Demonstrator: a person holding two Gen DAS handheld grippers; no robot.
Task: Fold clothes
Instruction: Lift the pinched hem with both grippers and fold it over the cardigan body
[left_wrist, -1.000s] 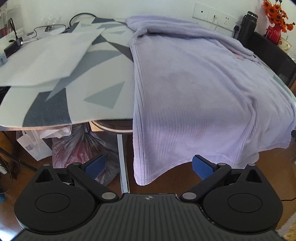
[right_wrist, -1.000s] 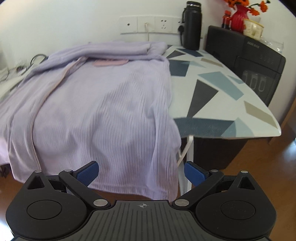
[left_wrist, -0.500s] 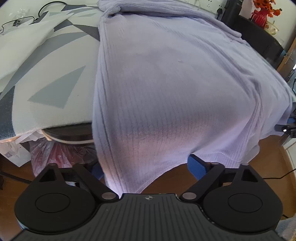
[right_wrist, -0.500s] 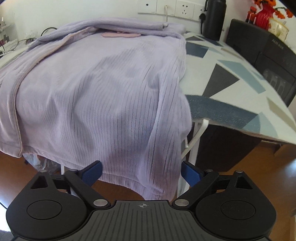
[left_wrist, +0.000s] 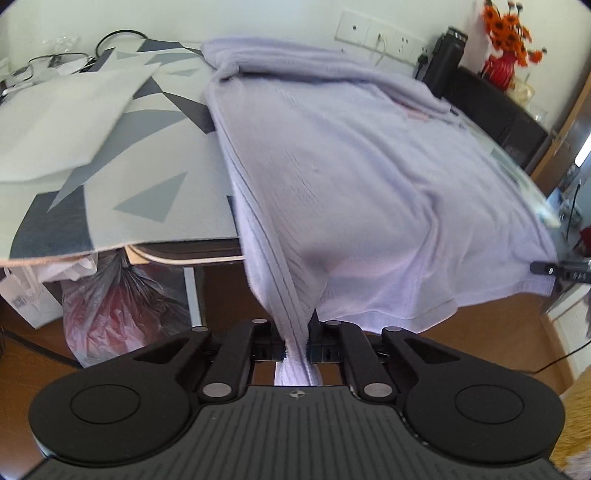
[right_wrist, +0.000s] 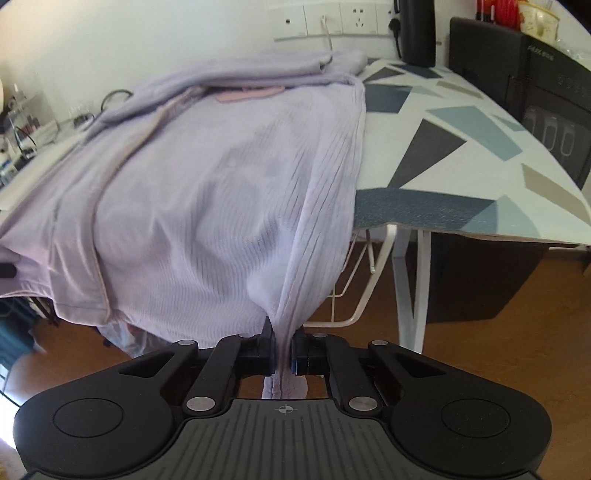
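One lilac ribbed garment (left_wrist: 351, 177) lies spread over a table (left_wrist: 147, 192) with a grey-and-blue triangle pattern, its hem hanging off the near edge and its far end bunched into a roll near the wall. Two grippers hold that hem: the left gripper (left_wrist: 295, 345) is pinched tight on the hem's left corner, cloth bunched between its jaws, and the right gripper (right_wrist: 282, 352) is likewise clamped on the right corner, a tuft of fabric showing behind the pads. A pink label (right_wrist: 249, 94) sits near the garment's far end. On the wall behind run three sockets (right_wrist: 325, 20) in a row, one with a white cable plugged in. One black bottle (left_wrist: 441, 61) stands at the table's back edge beside a black appliance (right_wrist: 543, 85), with one red vase of orange flowers (left_wrist: 504, 44) on top of it. Under the table, a red-filled plastic bag (left_wrist: 122, 306) and a white paper bag (left_wrist: 26, 295) sit on the wooden floor beside a white table leg (left_wrist: 194, 295). Loose black cables (left_wrist: 74, 51) lie at the table's far left corner.
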